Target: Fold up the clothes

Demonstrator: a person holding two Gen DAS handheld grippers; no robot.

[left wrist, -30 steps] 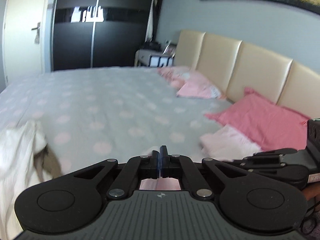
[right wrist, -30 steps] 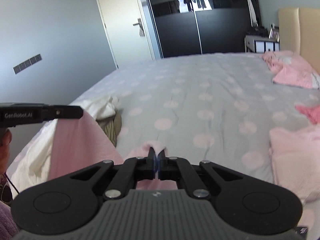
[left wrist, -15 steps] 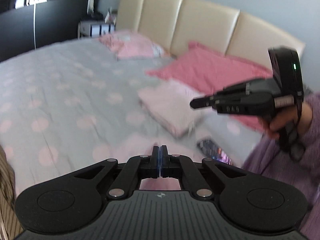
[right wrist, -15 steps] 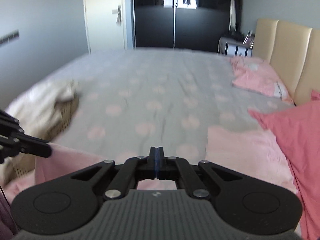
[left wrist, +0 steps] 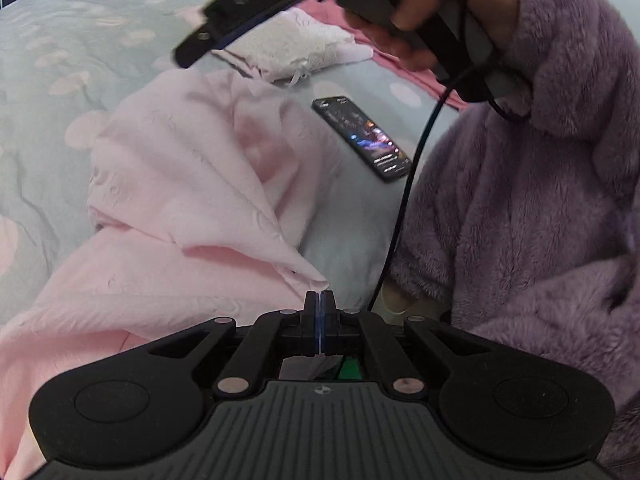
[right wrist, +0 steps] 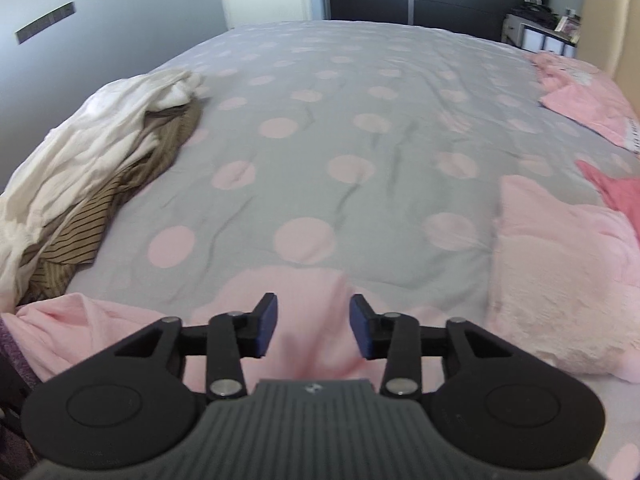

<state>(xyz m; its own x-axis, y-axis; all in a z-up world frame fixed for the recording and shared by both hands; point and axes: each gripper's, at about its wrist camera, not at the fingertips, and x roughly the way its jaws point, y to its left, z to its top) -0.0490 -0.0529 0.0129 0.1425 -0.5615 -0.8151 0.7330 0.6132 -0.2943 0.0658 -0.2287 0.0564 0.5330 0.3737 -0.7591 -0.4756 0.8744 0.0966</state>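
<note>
A light pink garment (left wrist: 188,184) lies bunched on the grey dotted bed. My left gripper (left wrist: 319,300) is shut on a corner of it at the bed's near edge. My right gripper (right wrist: 313,314) is open just above another part of the same pink garment (right wrist: 304,292), with cloth showing between the jaws but not pinched. The right gripper (left wrist: 224,28) also shows from the side in the left wrist view, held by a hand in a purple fleece sleeve.
A folded pale pink fluffy garment (right wrist: 560,280) lies at the right. A pile of white and striped brown clothes (right wrist: 88,168) lies at the left bed edge. A phone (left wrist: 362,138) lies on the bed. Pink pillows (right wrist: 588,96) rest by the headboard.
My right gripper has opened and let go of the pink garment. My left gripper has swung right and down, still holding the garment corner, and the cloth now lies on the bed.
</note>
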